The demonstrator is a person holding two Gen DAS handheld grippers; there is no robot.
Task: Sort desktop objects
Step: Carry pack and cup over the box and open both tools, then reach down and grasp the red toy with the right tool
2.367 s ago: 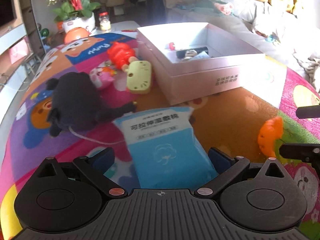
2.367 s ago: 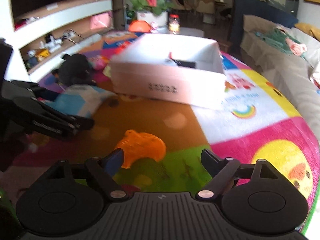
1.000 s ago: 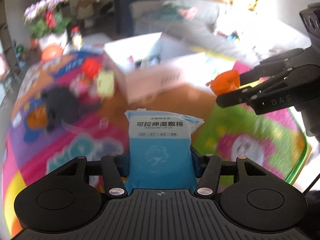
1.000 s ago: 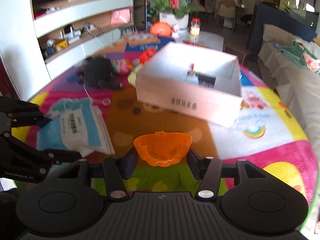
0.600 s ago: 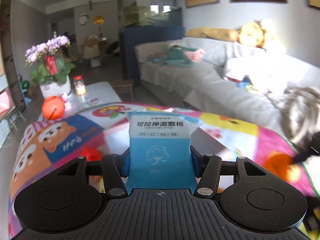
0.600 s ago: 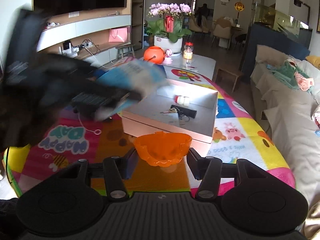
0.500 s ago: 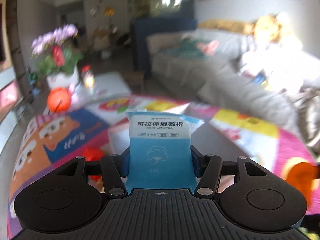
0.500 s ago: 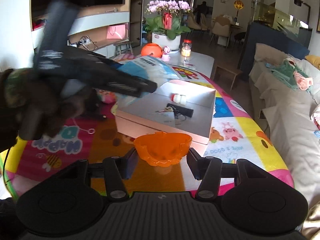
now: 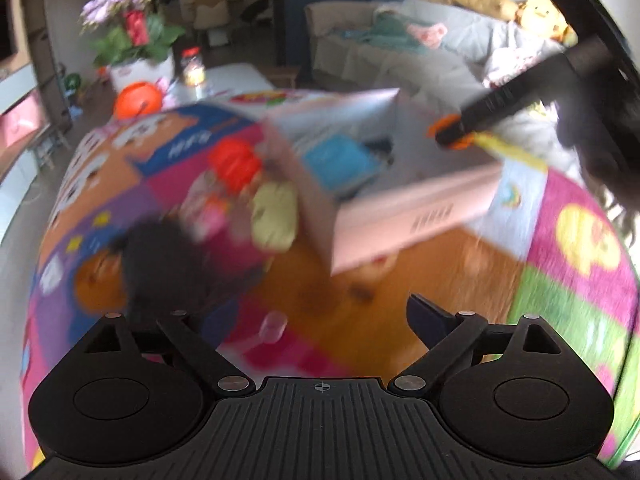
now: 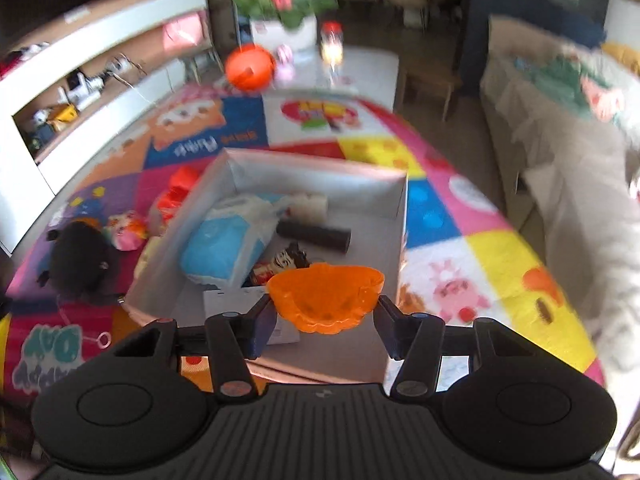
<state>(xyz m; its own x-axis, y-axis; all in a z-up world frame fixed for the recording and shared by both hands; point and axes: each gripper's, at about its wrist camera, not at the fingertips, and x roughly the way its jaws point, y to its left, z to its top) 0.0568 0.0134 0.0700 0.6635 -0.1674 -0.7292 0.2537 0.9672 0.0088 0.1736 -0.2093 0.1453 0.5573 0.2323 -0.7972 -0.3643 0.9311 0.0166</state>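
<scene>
My right gripper [image 10: 326,318] is shut on an orange plastic toy [image 10: 326,302] and holds it over the near side of the open pink box [image 10: 394,196]. The blue and white cotton pack [image 10: 224,244] lies inside the box at the left, beside a black tube [image 10: 314,236] and small items. My left gripper [image 9: 316,320] is open and empty, low over the mat in front of the box [image 9: 412,216]. In the blurred left wrist view the blue pack [image 9: 338,160] shows in the box, and the right gripper with the orange toy [image 9: 450,134] hangs above it.
On the colourful mat [image 10: 496,264] left of the box lie a black plush [image 10: 78,258], a pink toy [image 10: 126,230], a red toy [image 10: 176,190] and a yellow toy [image 9: 276,216]. A flower pot [image 10: 282,24] and orange ball [image 10: 250,66] stand behind. A sofa [image 10: 580,152] is at the right.
My left gripper has opened and let go of the blue pack, which now lies in the box, and has drawn back low. My right gripper has moved over the box with the orange toy.
</scene>
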